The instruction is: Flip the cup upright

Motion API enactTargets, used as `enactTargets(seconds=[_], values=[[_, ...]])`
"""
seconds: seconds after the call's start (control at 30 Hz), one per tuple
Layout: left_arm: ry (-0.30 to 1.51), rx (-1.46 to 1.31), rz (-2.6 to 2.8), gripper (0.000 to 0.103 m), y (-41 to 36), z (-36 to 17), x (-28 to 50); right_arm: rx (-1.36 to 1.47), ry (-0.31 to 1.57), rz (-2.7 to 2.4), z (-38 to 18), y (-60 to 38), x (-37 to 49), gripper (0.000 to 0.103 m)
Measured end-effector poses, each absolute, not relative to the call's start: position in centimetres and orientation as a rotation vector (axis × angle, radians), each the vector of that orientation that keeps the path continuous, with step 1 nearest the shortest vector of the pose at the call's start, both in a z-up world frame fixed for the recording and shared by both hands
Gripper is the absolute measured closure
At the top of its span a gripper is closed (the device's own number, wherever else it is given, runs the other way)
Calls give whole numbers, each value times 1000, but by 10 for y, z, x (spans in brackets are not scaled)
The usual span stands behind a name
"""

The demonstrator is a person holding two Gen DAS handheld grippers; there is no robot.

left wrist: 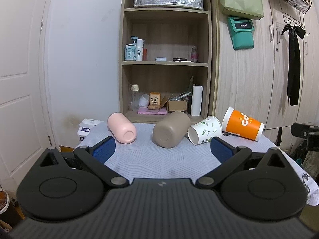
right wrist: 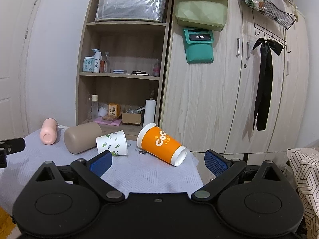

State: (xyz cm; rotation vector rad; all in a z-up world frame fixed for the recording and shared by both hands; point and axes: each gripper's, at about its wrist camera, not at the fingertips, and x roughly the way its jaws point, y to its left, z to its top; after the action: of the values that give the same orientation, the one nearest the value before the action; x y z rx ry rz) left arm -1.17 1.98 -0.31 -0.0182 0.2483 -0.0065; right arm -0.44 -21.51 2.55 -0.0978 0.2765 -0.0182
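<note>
From the left wrist view, the brown cup (left wrist: 171,132) lies on its side ahead of the left gripper (left wrist: 162,149), pink cup (left wrist: 122,127) left of it, leaf-print cup (left wrist: 205,129) touching its right; jaws spread wide, empty. From the right wrist view, the orange cup (right wrist: 161,144) lies tipped near the table edge (right wrist: 196,171), right of the brown cup; the right gripper (right wrist: 157,159) gapes wide, holding nothing

Bare grey patterned tablecloth (left wrist: 159,159) across the lower middle of the left wrist frame, row of four tipped cups barring the far edge, pink rounded cup (left wrist: 122,128), taupe rounded cup (left wrist: 170,132) touching leaf-printed white paper cup (left wrist: 205,129), orange paper cup (left wrist: 242,126) at right, open gap between pink and taupe, wooden shelf unit (left wrist: 165,63) close behind.
</note>
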Motion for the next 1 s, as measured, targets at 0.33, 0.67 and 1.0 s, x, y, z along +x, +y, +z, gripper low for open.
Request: enactTargets(seconds=[0.33, 0.67, 1.0], values=[[255, -15, -7, 0, 17, -6, -11, -105, 280, -19, 24, -215, -3, 2], [247, -42, -27, 0, 18, -2, -11, -107, 289, -20, 23, -217, -1, 2], [253, -38, 12, 0, 20, -1, -11, -113, 302, -21, 21, -216, 2, 2]])
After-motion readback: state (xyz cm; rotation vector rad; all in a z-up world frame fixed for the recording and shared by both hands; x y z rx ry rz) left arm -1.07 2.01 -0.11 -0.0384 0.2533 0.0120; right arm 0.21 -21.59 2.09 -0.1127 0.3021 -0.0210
